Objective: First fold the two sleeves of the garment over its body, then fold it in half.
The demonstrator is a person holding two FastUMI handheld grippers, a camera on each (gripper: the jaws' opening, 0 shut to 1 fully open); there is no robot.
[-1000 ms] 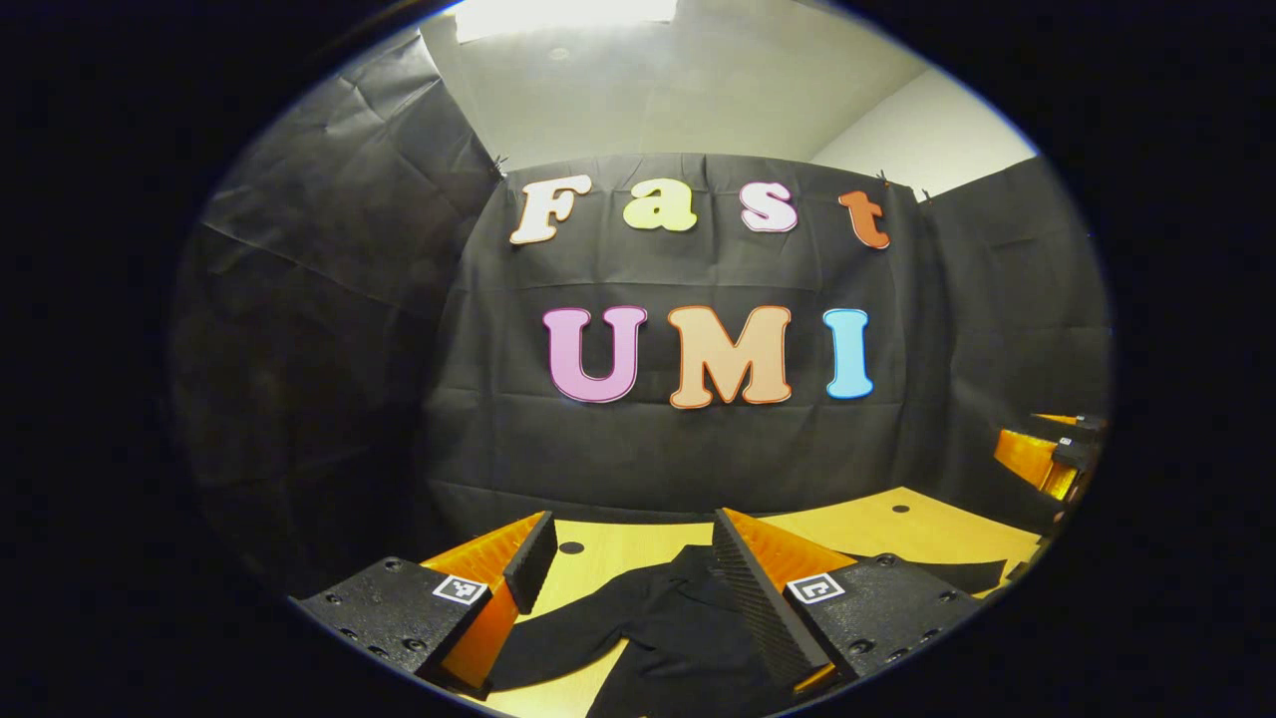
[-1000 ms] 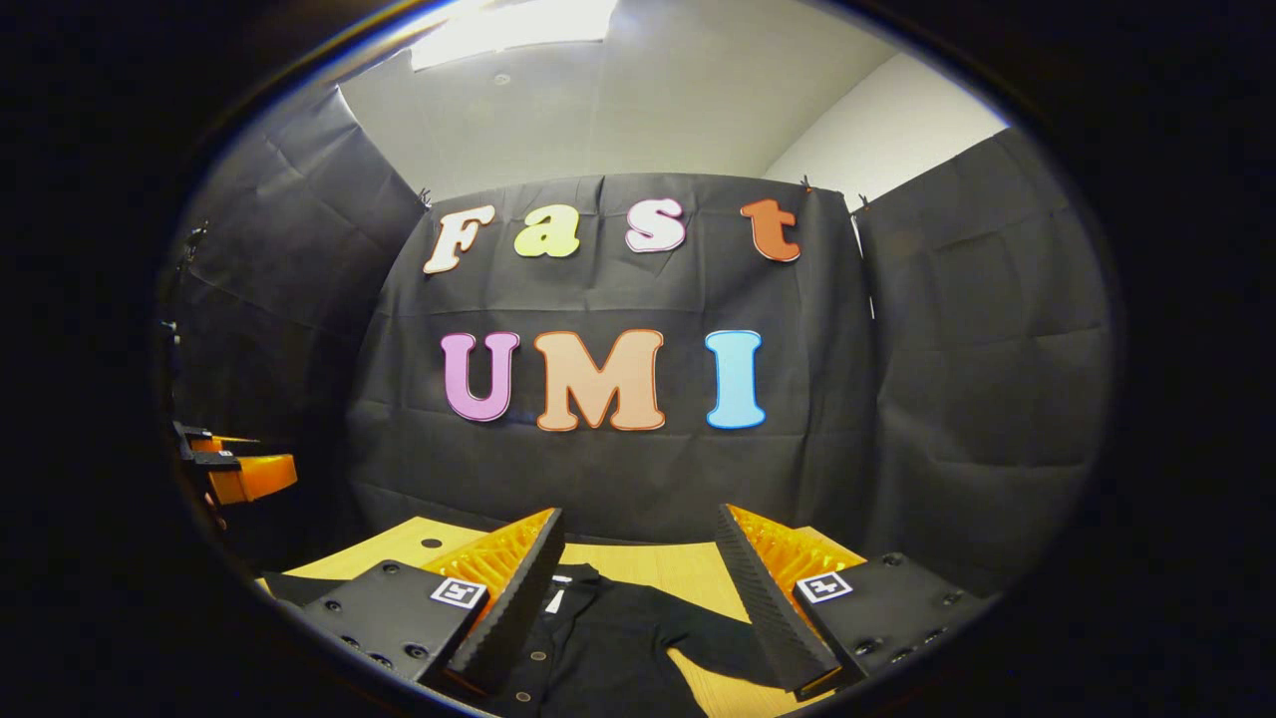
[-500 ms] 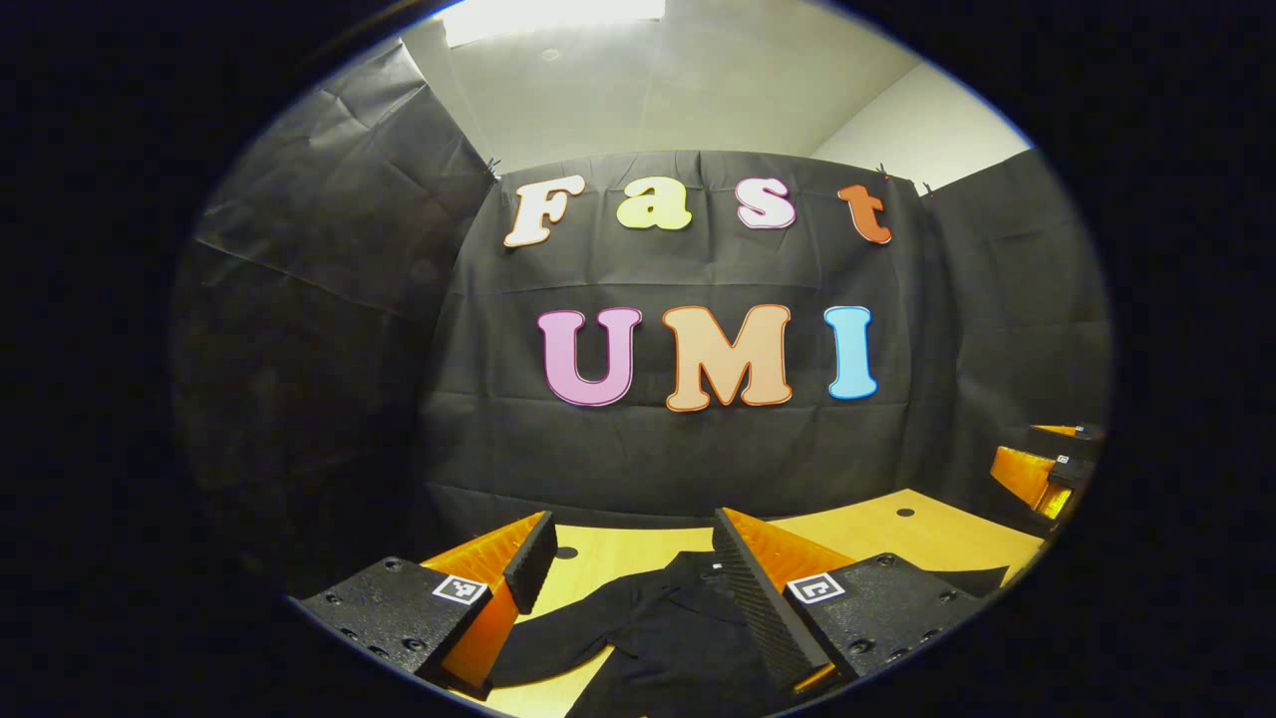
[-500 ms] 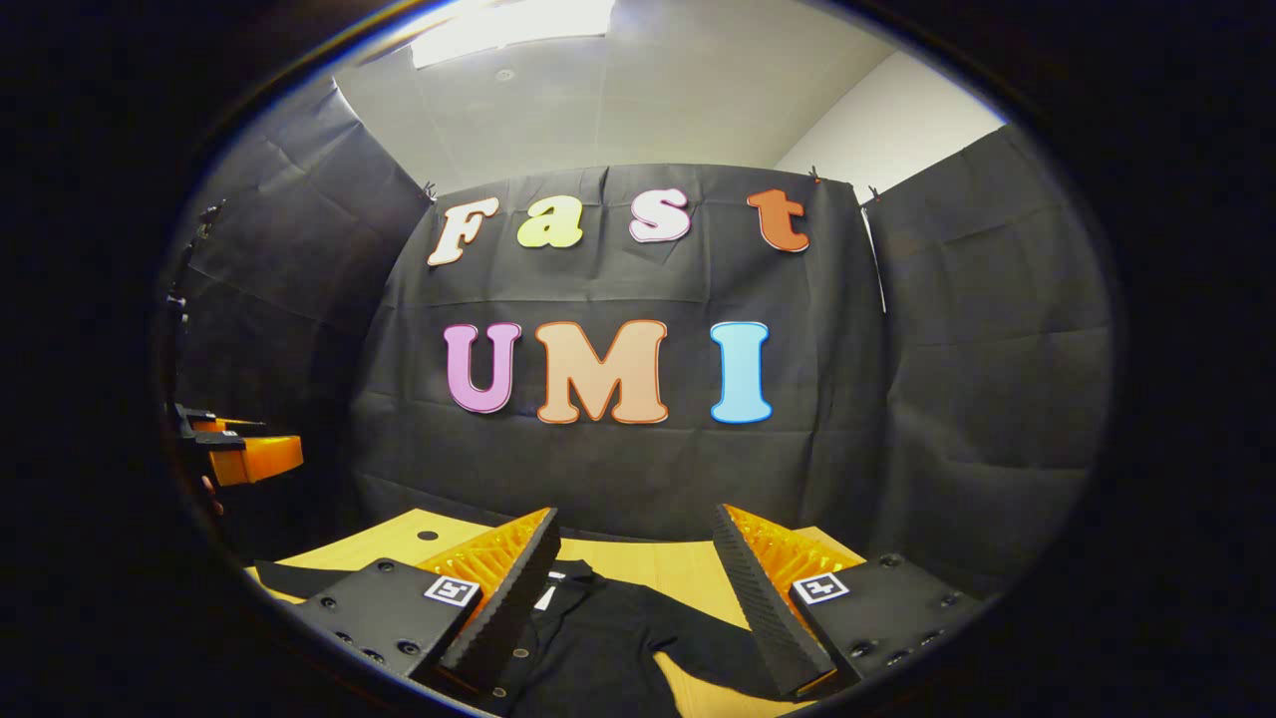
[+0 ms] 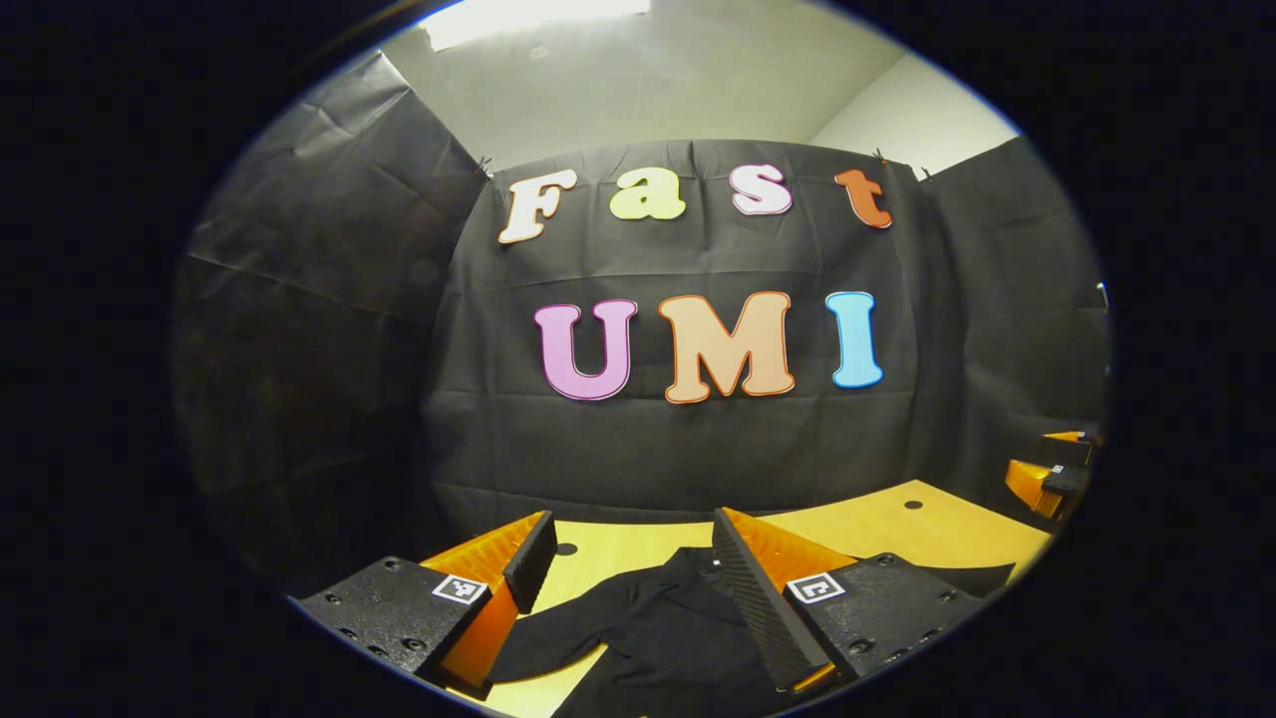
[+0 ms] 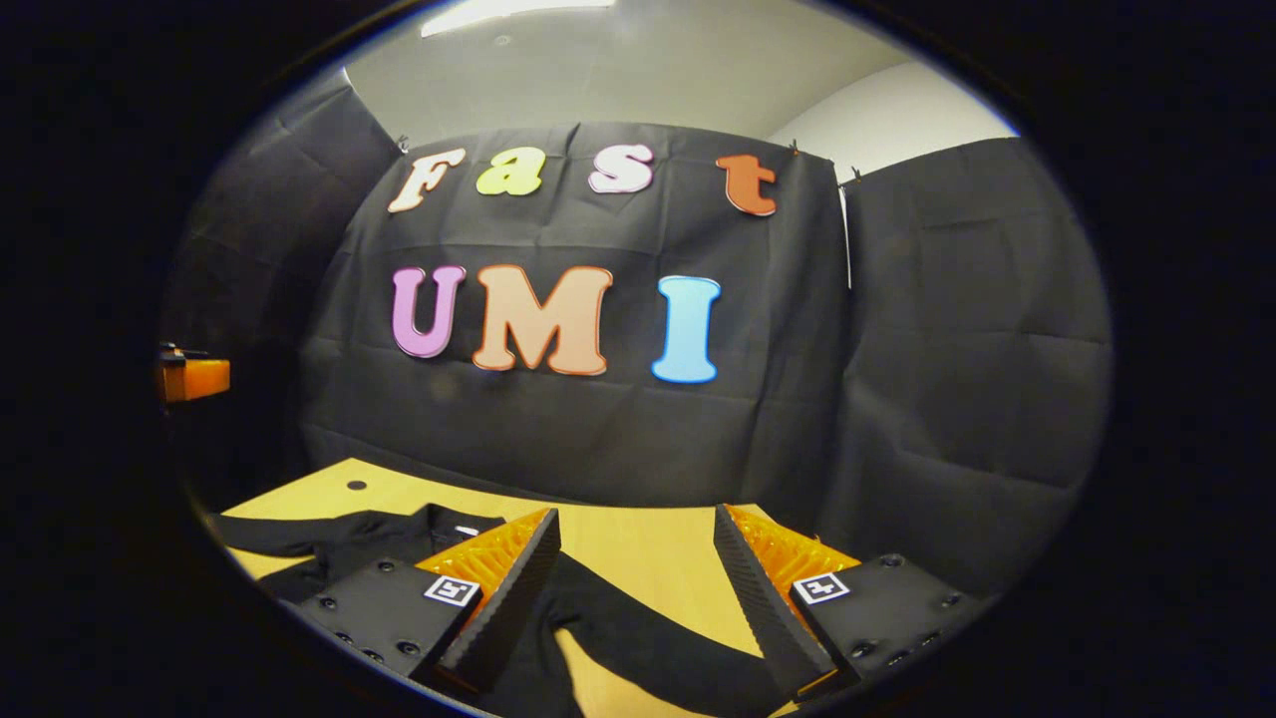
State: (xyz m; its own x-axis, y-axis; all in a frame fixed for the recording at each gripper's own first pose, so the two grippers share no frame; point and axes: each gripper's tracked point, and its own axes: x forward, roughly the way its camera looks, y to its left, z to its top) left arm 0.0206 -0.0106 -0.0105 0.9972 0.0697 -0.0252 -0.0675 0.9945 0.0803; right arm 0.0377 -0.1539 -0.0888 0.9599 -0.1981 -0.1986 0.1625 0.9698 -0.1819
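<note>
No brand or readable writing anywhere on the shirt (image 5: 658,628); just a small white tag at the collar (image 6: 466,531) in the right gripper view, too small to read, and small square black-and-white markers on each gripper's finger mounts. Black shirt, soft and a little rumpled, spread flat on the yellow wooden table (image 5: 927,524), collar toward the far wall. In the left gripper view, one sleeve (image 5: 558,638) stretched out to the left over the bare wood, body running down toward the near edge. In the right gripper view, the other sleeve (image 6: 648,648) lying out to the right as a long dark band, not folded over the body. Left gripper (image 5: 633,568) spread wide above the shirt, holding nothing, its orange-backed fingers (image 5: 743,593) with ribbed black pads well apart. Right gripper (image 6: 633,583) likewise spread wide and empty (sleeve lying under the gap between the fingers), whether touching the cloth cannot be told. Same gripper also visible far right in the left gripper view (image 5: 1047,479). Small dark holes in the tabletop near the far edge.
</note>
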